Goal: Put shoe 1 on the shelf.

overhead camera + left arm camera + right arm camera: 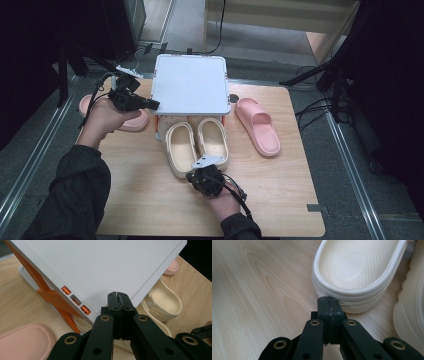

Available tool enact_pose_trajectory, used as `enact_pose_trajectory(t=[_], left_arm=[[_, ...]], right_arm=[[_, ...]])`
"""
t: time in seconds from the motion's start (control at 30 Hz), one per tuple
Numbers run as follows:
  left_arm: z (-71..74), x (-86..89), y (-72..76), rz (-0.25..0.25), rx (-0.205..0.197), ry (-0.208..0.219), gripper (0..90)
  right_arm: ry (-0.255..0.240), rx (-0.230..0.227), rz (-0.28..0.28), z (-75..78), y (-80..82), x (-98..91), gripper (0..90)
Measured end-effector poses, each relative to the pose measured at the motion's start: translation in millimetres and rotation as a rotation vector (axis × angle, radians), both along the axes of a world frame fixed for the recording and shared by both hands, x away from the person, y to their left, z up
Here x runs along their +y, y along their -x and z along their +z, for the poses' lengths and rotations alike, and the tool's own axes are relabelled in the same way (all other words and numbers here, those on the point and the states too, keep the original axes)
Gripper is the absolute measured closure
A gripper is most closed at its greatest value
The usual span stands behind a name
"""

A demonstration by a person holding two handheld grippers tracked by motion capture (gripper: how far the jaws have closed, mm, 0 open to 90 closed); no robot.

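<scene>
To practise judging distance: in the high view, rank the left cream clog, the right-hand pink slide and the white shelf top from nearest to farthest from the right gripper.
1. Left cream clog, its heel just ahead of the right gripper.
2. White shelf top, beyond the clogs.
3. Right-hand pink slide, off to the right; close to the shelf in distance.

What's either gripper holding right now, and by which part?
Nothing. The left gripper is shut and empty by the white rack; the right gripper is shut at the cream slipper's heel.
</scene>
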State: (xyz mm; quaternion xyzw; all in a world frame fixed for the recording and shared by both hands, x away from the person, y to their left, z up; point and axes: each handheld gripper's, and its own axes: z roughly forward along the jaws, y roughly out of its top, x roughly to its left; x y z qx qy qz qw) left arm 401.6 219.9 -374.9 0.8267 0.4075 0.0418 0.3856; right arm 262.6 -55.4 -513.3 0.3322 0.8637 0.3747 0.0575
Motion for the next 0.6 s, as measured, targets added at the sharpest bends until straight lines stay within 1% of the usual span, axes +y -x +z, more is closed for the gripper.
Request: enact_pose_trajectory(t=[0.1, 0.17, 0.23, 0.27, 0.33, 0.37, 0.43, 0.53, 0.6], left_arm=[[0.0, -0.6, 0.0, 0.004, 0.002, 0.002, 89.6], [0.3, -0.8, 0.0, 0.007, 0.006, 0.000, 89.6], [0.4, -0.7, -0.1, 0.008, 0.007, -0.001, 89.6], [0.5, -0.7, -0.1, 0.008, 0.008, -0.001, 89.6], [0.4, -0.6, -0.1, 0.008, 0.009, 0.000, 89.6], [0.4, -0.8, -0.1, 0.009, 0.008, -0.001, 89.6], [0.4, -1.1, 0.0, 0.010, 0.008, 0.000, 89.6], [0.4, -0.9, -0.1, 0.009, 0.009, -0.001, 89.6], [0.4, -1.0, 0.0, 0.010, 0.008, 0.000, 89.6]], right_arm=[[-0.018, 0.000, -0.003, 1.7, -3.8, 7.7, 90.0], [-0.019, -0.009, -0.010, 3.2, -6.3, 14.0, 90.0], [-0.035, -0.017, -0.021, 6.4, -9.6, 20.5, 90.0], [-0.033, -0.025, -0.024, 7.9, -12.1, 22.9, 90.0], [-0.021, -0.018, -0.036, 8.8, -17.4, 27.6, 90.0], [-0.017, -0.026, -0.042, 8.6, -21.5, 29.9, 90.0], [-0.013, -0.022, -0.058, 8.6, -28.1, 33.4, 90.0], [-0.014, -0.003, -0.082, 7.4, -38.5, 36.8, 90.0], [-0.043, 0.008, -0.107, 6.4, -46.2, 37.9, 90.0]])
